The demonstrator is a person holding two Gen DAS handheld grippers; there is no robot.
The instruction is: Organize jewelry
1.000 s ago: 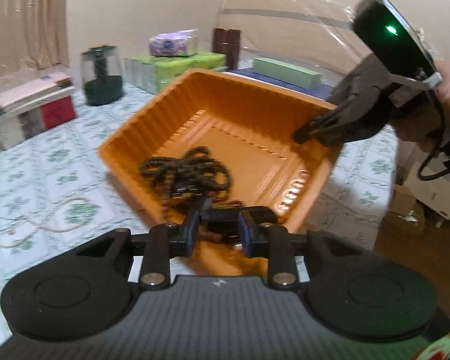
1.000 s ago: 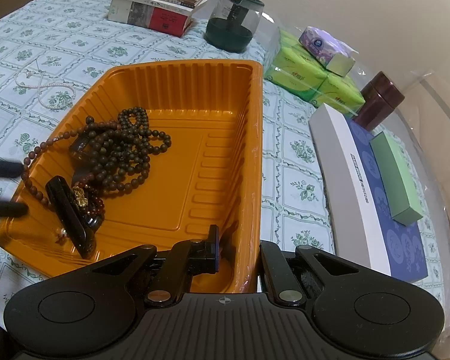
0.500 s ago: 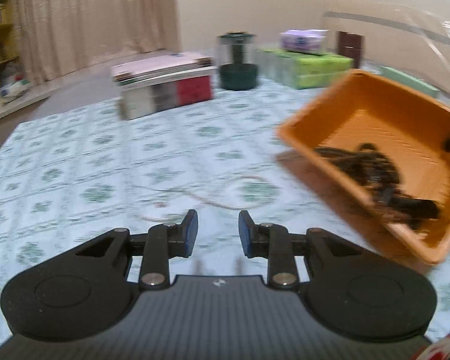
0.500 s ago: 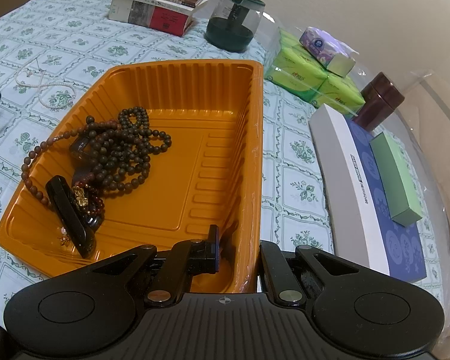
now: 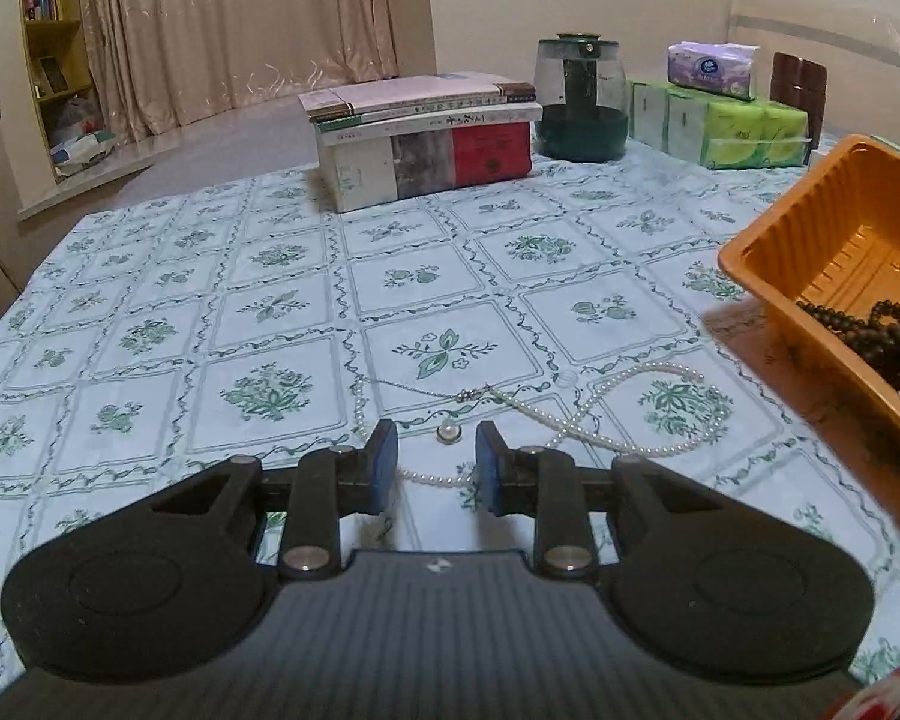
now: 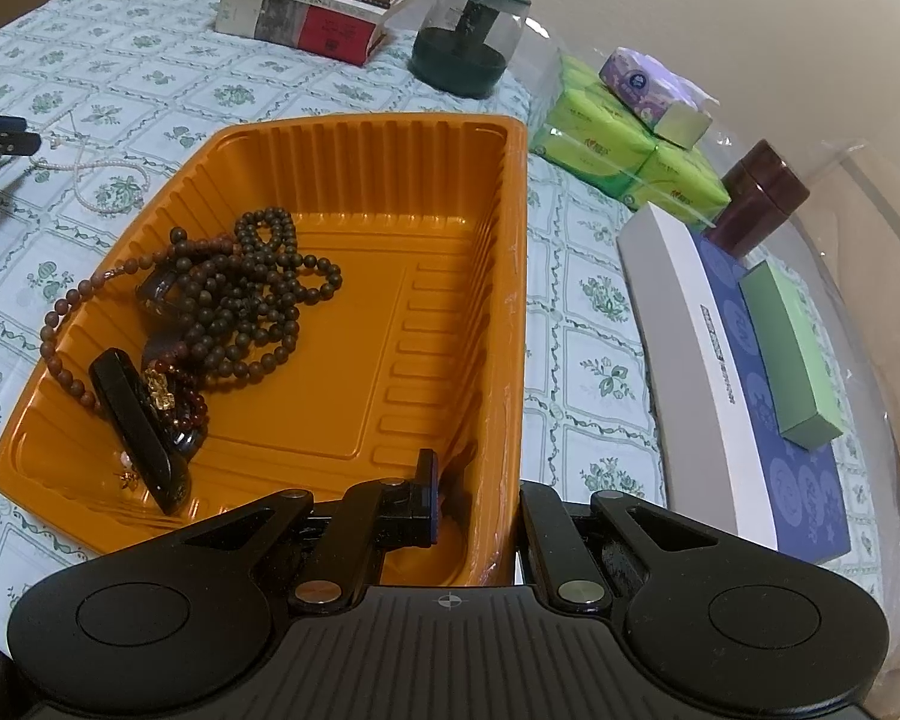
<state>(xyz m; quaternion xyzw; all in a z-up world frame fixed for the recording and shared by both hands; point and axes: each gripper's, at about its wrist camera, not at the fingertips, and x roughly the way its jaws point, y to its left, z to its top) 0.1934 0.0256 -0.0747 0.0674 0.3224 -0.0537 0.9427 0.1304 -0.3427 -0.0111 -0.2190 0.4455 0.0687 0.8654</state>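
Observation:
An orange plastic tray (image 6: 450, 192) sits tilted on the floral tablecloth and holds dark bead strands (image 6: 252, 288) and a black pendant (image 6: 135, 426). My right gripper (image 6: 480, 498) is shut on the tray's near right wall. A white pearl necklace (image 5: 624, 414) with a pearl pendant (image 5: 448, 432) lies loose on the cloth left of the tray (image 5: 834, 264). My left gripper (image 5: 437, 468) is open just above that necklace, its pads either side of the pendant. It shows at the far left of the right wrist view (image 6: 0, 141).
Stacked books (image 5: 426, 138), a glass teapot (image 5: 582, 102), green tissue packs (image 5: 720, 120) and a brown jar (image 5: 801, 90) stand at the far side. A white-and-blue box (image 6: 738, 396) with a green box (image 6: 792, 354) on it lies right of the tray.
My left gripper has let go of the dark jewelry in the tray, opened, and swung left and down to the pearl necklace. The right gripper has kept its hold on the tray.

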